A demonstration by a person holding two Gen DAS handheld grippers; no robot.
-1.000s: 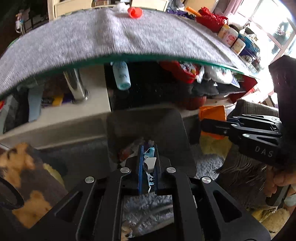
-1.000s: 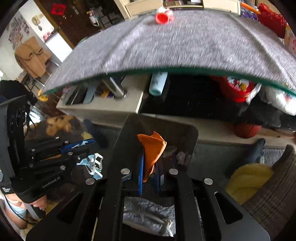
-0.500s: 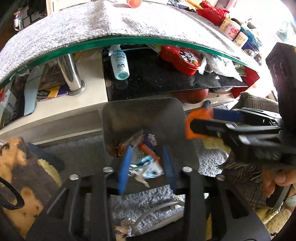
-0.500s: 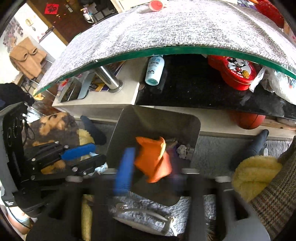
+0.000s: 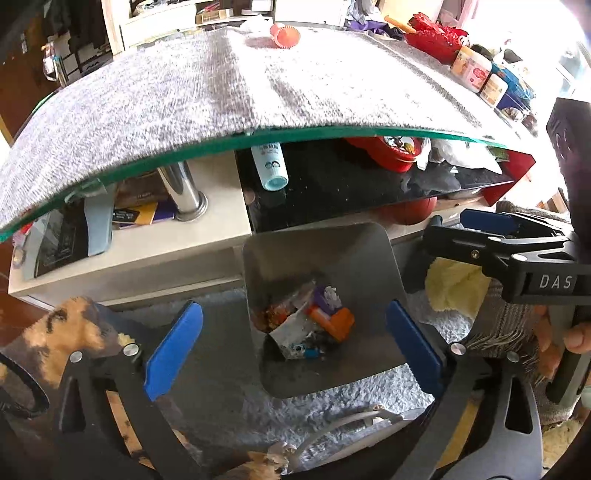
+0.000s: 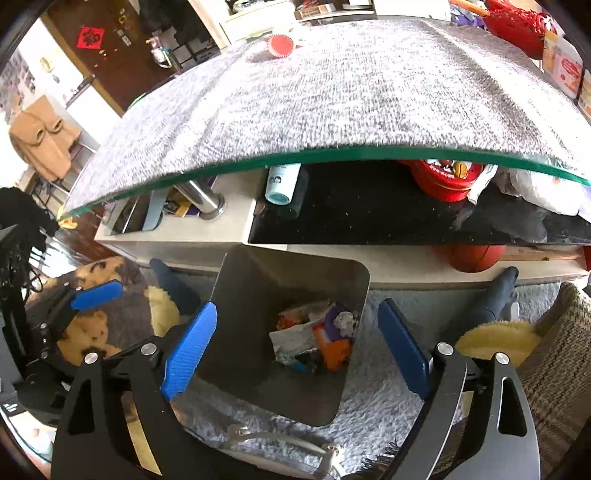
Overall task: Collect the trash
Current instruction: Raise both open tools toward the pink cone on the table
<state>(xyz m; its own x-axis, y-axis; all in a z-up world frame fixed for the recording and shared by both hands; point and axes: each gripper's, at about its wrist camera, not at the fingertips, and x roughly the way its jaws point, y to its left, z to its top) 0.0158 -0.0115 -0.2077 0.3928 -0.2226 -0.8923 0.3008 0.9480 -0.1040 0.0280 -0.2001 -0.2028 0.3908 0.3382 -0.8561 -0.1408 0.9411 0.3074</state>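
A square metal bin (image 5: 314,243) (image 6: 288,273) stands on the grey rug below both grippers. In it lie a white wrapper (image 5: 291,332) (image 6: 295,338), an orange scrap (image 5: 341,325) (image 6: 334,349) and other small litter. My left gripper (image 5: 292,305) hangs over the bin, its jaws opening wide with nothing between the blue pads. The jaws of my right gripper (image 6: 296,304) are likewise opening and empty above the bin. Each view catches the other gripper's fingers (image 5: 484,220) (image 6: 96,293) at its edge. On the table's far side sits a red paper cup (image 5: 288,36) (image 6: 280,44).
The glass table with a grey mat (image 5: 221,92) overhangs a lower shelf holding a bottle (image 5: 271,166) and a red tin (image 5: 388,151). Jars (image 5: 472,68) line the table's right end. A yellow slipper (image 6: 495,339), a basketball (image 6: 476,256) and a plush toy (image 5: 70,328) surround the bin.
Both grippers went from shut to wide open. The white wrapper left the left gripper and the orange scrap left the right one; both now lie in the bin.
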